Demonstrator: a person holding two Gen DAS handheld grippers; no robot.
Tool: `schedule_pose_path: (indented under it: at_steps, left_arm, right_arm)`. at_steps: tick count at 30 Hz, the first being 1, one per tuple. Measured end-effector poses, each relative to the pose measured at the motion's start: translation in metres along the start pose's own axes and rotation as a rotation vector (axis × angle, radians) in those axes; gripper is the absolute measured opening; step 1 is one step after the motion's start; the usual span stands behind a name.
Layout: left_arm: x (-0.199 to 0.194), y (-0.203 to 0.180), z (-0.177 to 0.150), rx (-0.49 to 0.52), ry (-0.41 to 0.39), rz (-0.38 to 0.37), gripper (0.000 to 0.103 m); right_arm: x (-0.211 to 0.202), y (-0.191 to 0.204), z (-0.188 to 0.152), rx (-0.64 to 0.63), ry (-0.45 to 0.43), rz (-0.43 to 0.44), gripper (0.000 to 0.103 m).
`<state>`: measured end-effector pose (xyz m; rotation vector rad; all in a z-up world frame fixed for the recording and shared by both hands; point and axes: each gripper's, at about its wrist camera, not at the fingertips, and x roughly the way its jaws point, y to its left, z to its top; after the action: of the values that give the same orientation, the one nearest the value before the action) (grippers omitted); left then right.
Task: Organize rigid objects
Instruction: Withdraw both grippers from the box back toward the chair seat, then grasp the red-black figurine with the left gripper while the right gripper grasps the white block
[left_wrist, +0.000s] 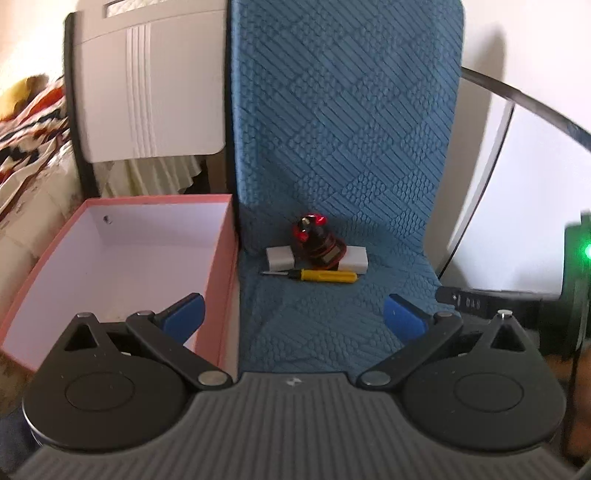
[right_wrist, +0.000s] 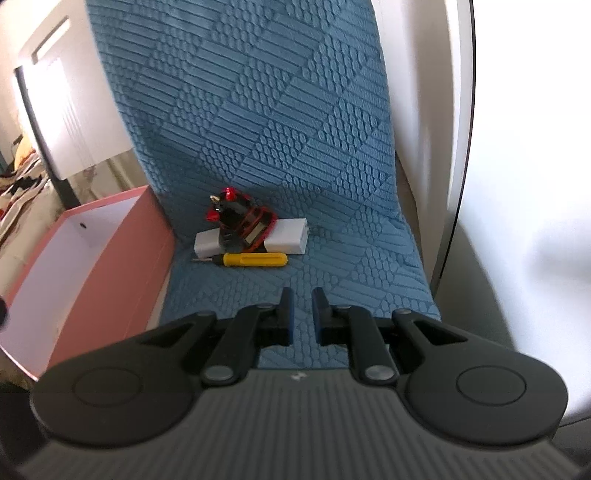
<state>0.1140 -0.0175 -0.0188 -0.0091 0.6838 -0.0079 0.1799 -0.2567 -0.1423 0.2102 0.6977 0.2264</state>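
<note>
Reaching toward the yellow screwdriver (left_wrist: 325, 275) at twelve o'clock, the left gripper (left_wrist: 293, 317) is held wide and empty; the right gripper (right_wrist: 300, 312) is nearly closed, empty. The pink box (left_wrist: 221, 266) waits at nine o'clock.

Yellow screwdriver (right_wrist: 255, 260), pink box (left_wrist: 221, 280), blue quilted cover (left_wrist: 343, 122).
</note>
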Motion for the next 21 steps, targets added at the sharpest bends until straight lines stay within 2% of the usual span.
schedule_pose_path:
  at_steps: [5,8,11,17,21]
  left_arm:
    - [0.037,-0.011,-0.008,-0.002,0.0,-0.009,0.103]
    - [0.06,-0.015,-0.009,-0.016,0.005,-0.028,0.103]
    - [0.082,-0.016,-0.01,-0.045,0.006,-0.053,0.103]
    - [0.122,-0.017,-0.003,-0.084,-0.011,-0.029,0.103]
    - [0.147,-0.01,0.006,-0.153,-0.013,-0.039,0.1]
  right_arm:
    - [0.027,-0.006,0.008,0.021,0.008,0.021,0.015]
    - [0.045,-0.01,0.018,0.03,0.014,0.033,0.024]
    - [0.064,-0.01,0.025,0.022,0.028,0.052,0.025]
    - [0.11,-0.015,0.036,0.047,0.096,0.112,0.025]
    - [0.134,-0.015,0.041,0.04,0.111,0.135,0.025]
